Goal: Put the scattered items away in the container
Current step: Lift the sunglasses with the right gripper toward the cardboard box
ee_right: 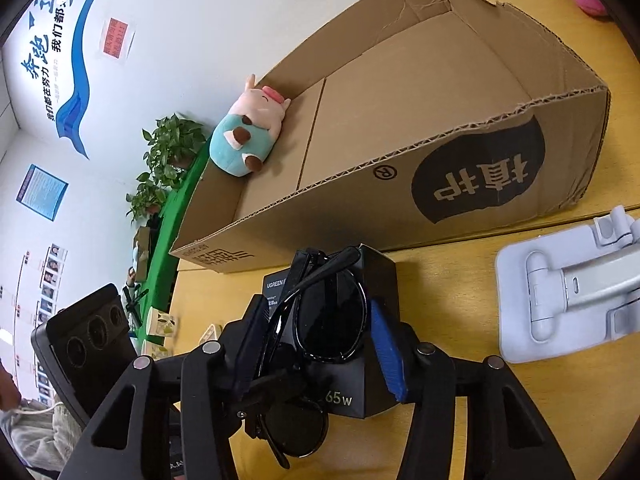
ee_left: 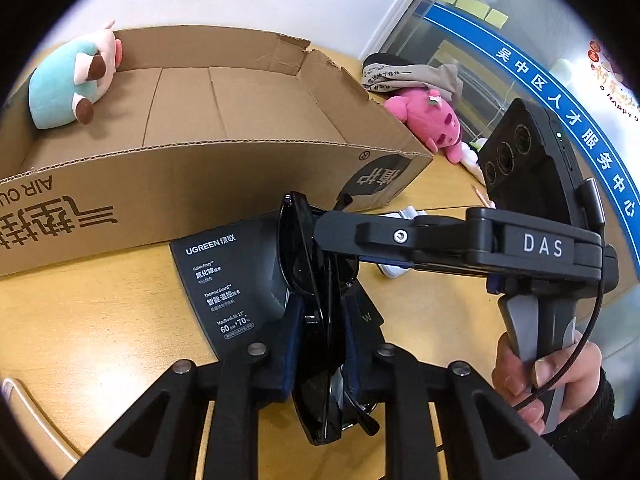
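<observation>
Black sunglasses (ee_left: 320,320) (ee_right: 332,320) rest on a black UGREEN charger box (ee_left: 228,276) (ee_right: 360,396) on the yellow table. My left gripper (ee_left: 320,312) is shut on the folded sunglasses. My right gripper (ee_right: 320,332) is open around one lens and the box; in the left wrist view its finger (ee_left: 360,236) reaches in from the right and touches the frame. The open cardboard box (ee_left: 192,184) (ee_right: 440,120) lies just behind, with a teal and pink plush pig (ee_left: 76,84) (ee_right: 248,132) inside.
A pink plush (ee_left: 432,120) and a grey cloth (ee_left: 412,76) lie beyond the box's right end. A white phone stand (ee_right: 560,288) lies on the table at the right. Potted plants (ee_right: 168,152) stand along a green surface at the left.
</observation>
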A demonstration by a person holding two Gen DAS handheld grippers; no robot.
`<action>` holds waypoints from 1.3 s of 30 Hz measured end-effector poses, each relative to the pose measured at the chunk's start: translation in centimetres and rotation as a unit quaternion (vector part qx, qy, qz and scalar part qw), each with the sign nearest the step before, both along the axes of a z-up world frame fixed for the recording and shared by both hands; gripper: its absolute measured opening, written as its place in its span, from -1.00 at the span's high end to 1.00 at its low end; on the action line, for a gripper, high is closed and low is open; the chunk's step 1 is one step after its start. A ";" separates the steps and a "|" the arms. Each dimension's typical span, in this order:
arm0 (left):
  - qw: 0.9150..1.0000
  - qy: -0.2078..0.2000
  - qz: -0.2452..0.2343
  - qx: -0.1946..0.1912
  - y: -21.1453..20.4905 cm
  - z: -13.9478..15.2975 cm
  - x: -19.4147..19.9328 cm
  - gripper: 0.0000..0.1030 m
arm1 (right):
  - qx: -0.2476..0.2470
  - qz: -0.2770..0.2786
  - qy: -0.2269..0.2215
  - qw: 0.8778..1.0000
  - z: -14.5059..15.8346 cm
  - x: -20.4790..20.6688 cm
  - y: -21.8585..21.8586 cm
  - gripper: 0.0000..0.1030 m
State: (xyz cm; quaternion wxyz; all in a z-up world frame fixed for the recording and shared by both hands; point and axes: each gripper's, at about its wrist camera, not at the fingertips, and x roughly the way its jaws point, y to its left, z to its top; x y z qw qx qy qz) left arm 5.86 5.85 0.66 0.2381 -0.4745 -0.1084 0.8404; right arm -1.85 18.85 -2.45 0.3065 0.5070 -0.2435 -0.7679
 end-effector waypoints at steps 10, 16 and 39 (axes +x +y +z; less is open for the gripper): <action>1.000 -0.002 -0.009 0.012 0.1 0.1 0.6 0.84 | 0.027 0.006 -0.005 1.000 1.0 0.7 -0.1 -0.09; 1.000 -0.003 -0.009 0.018 0.1 0.0 0.7 0.84 | 0.023 0.007 -0.019 1.000 0.6 1.0 -0.6 -0.21; 0.996 0.093 -0.001 0.009 -0.4 5.8 1.5 0.84 | 0.064 -0.001 0.090 0.994 7.6 1.6 -2.6 -0.11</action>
